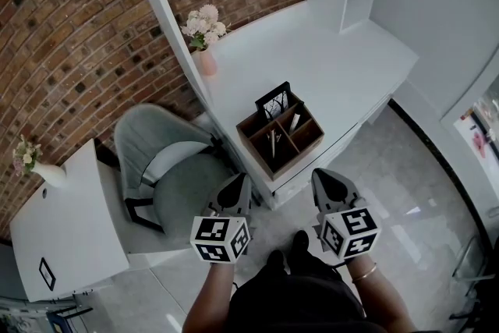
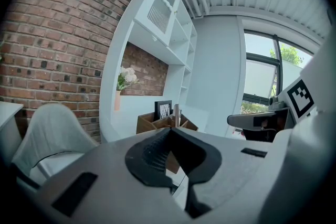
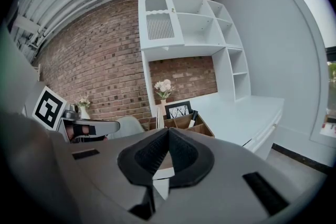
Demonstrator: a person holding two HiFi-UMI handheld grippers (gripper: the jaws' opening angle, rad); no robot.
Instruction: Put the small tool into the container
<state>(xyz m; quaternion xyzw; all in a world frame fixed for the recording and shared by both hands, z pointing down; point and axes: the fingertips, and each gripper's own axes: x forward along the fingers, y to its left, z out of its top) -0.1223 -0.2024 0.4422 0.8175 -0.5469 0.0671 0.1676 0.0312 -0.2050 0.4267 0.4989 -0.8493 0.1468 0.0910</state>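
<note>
- The wooden organiser (image 1: 263,161) is showing brown.
- The desk (image 1: 343,66) is showing plain white.
- The brick wall (image 1: 70,35) is showing red-brown with pale joints.
- The chair (image 1: 156,132) is showing grey-green.

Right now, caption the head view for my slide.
Both shut, the left gripper and right gripper point toward a wooden organizer on a desk.

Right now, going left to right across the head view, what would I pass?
white flower vase → grey chair → wooden container → right gripper
</note>
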